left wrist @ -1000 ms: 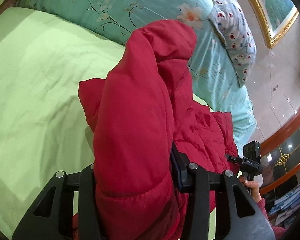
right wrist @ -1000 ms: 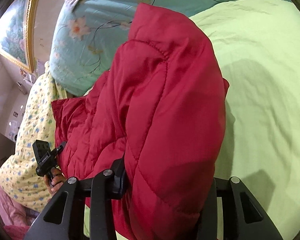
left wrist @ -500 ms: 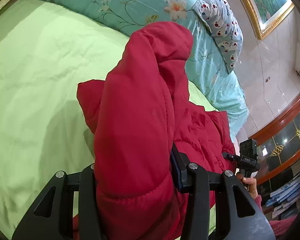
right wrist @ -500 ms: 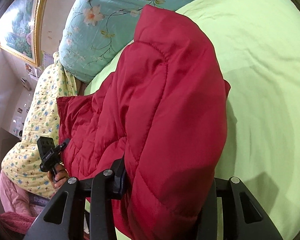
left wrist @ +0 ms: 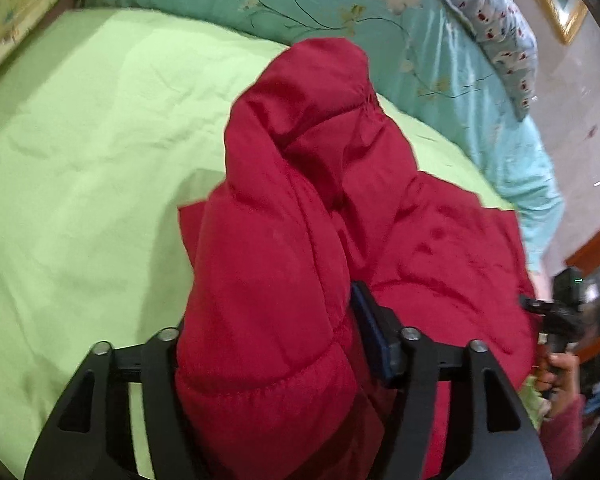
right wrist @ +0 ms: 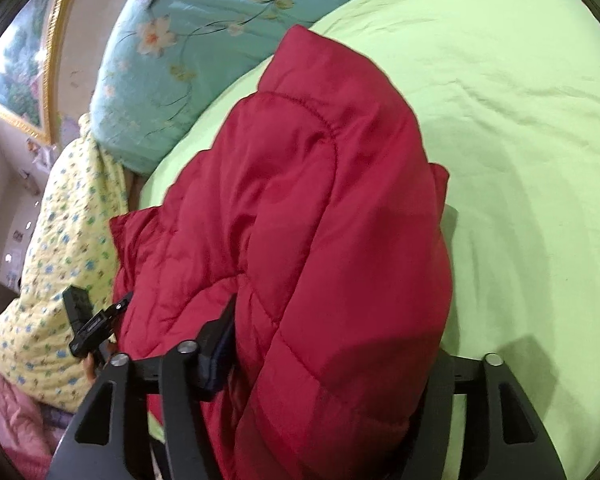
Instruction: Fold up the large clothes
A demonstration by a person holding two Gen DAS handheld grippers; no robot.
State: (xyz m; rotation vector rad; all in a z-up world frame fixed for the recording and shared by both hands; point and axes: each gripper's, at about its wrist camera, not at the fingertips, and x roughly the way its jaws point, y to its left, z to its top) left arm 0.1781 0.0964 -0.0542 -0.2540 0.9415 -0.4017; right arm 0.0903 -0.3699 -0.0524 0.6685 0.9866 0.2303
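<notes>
A red puffy jacket (left wrist: 292, 240) lies bunched on the light green bedsheet (left wrist: 80, 168). A thick fold of it sits between the fingers of my left gripper (left wrist: 268, 320), whose jaws are opening; the blue pad (left wrist: 370, 332) on the right finger stands just off the fabric. In the right wrist view another thick fold of the jacket (right wrist: 320, 220) fills my right gripper (right wrist: 332, 332), whose jaws are also opening; its left pad (right wrist: 216, 344) shows beside the cloth. The far finger of each gripper is hidden by the jacket.
A teal floral quilt (left wrist: 300, 4) and a spotted pillow (left wrist: 496, 28) lie at the head of the bed. A yellow flowered blanket (right wrist: 60, 240) hangs off the bed's side. A gold-framed picture (right wrist: 24, 60) hangs on the wall. A hand (left wrist: 560, 376) grips the other tool's handle.
Both pairs of jaws have widened around the jacket folds. Both views have shifted forward and tipped down a little toward the bed; the jacket has sunk with them.
</notes>
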